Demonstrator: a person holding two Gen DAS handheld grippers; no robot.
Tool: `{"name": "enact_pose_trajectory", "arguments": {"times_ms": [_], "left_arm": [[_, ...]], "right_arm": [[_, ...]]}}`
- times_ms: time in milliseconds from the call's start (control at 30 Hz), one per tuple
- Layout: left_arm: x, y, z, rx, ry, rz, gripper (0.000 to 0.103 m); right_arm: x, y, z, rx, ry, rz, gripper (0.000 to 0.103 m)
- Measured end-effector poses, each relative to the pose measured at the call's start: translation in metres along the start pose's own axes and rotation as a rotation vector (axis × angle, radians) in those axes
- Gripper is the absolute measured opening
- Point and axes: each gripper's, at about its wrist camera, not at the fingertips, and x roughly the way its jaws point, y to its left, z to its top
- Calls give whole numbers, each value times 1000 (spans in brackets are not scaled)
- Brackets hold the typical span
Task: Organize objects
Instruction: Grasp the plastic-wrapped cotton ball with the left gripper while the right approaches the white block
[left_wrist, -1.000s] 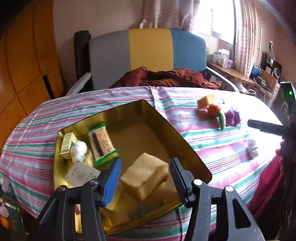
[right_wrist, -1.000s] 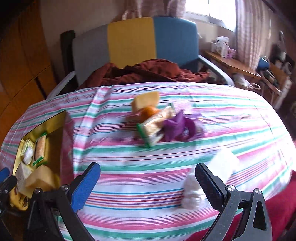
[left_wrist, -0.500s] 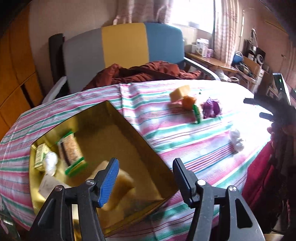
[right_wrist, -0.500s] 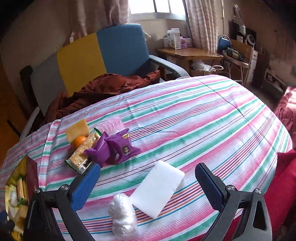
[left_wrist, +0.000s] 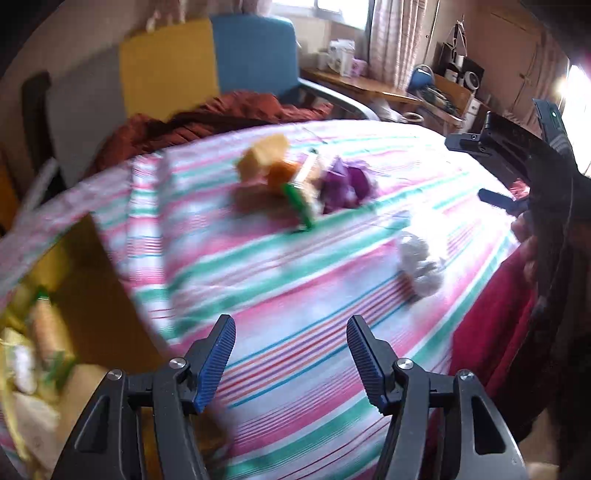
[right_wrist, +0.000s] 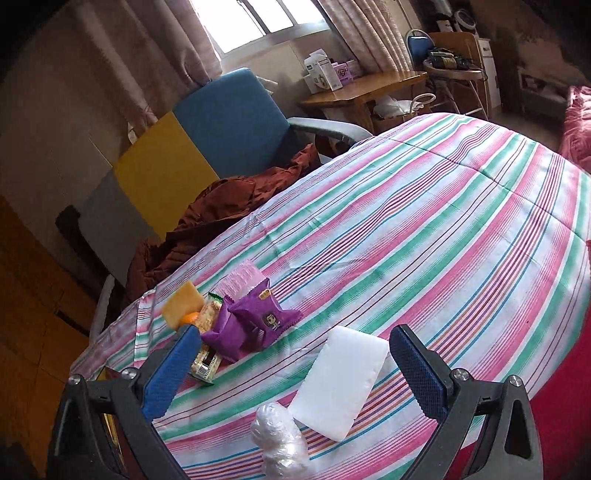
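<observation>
My left gripper (left_wrist: 291, 349) is open and empty above the striped cloth (left_wrist: 295, 295), right of the gold tin (left_wrist: 92, 280) that holds several snacks. The left wrist view is blurred. A cluster lies ahead: a yellow sponge (left_wrist: 264, 157), an orange (left_wrist: 282, 177), a green-edged snack bar (left_wrist: 301, 195) and purple packets (left_wrist: 343, 184). A clear plastic wad (left_wrist: 421, 266) lies to the right. My right gripper (right_wrist: 291, 358) is open and empty above a white pad (right_wrist: 340, 380) and the plastic wad (right_wrist: 280, 443). The purple packets (right_wrist: 255, 325), sponge (right_wrist: 183, 304) and snack bar (right_wrist: 207, 354) lie left of it.
A grey, yellow and blue chair (right_wrist: 192, 147) with a rust-red cloth (right_wrist: 221, 206) stands behind the table. A wooden desk (right_wrist: 365, 85) with boxes stands at the back right. A red cloth (left_wrist: 491, 302) hangs at the table's right edge.
My left gripper has swung right, away from the tin, leaving the sponge block inside it. My right gripper has turned right and tilted, now over the white pad.
</observation>
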Motion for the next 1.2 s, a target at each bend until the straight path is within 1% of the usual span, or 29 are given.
{"name": "enact_pose_trajectory", "arguments": {"times_ms": [67, 133, 233, 333, 433, 533, 567, 600, 633, 667, 733, 800, 967, 1033, 1133, 1200], "left_arm": [[13, -10, 8, -13, 29, -58, 64], [22, -20, 15, -17, 46, -99, 64], [36, -38, 28, -28, 74, -197, 64], [49, -57, 39, -18, 89, -228, 64], [66, -75, 48, -23, 127, -276, 63], [84, -89, 54, -34, 169, -286, 61], [90, -92, 55, -35, 180, -290, 59], [96, -94, 55, -31, 193, -283, 55], [103, -97, 54, -21, 208, -265, 45], [110, -99, 51, -10, 223, -242, 38], [106, -96, 47, -1, 184, -253, 37], [101, -91, 41, 3, 167, -256, 37], [79, -65, 18, -3, 100, -205, 37], [68, -53, 8, 2, 74, -159, 37], [53, -34, -11, 8, 35, -91, 37], [50, -26, -19, 13, 8, -87, 37]], "right_arm": [[1, -2, 0, 14, 8, 9, 103], [3, -4, 0, 23, 20, 20, 103], [5, -4, 0, 28, 27, 31, 103], [4, -7, 1, 38, 21, 42, 103], [4, -8, 2, 44, 22, 49, 103], [5, -8, 2, 45, 23, 56, 103], [5, -8, 2, 45, 23, 56, 103], [5, -8, 2, 46, 24, 56, 103], [5, -8, 2, 46, 25, 55, 103], [6, -8, 2, 48, 27, 54, 103], [7, -9, 2, 52, 33, 49, 103], [8, -10, 2, 56, 37, 39, 103], [18, -11, -1, 49, 77, -23, 103], [24, -8, -4, 25, 101, -69, 103], [39, -4, -10, -29, 165, -172, 103], [51, 1, -15, -84, 215, -229, 103]]}}
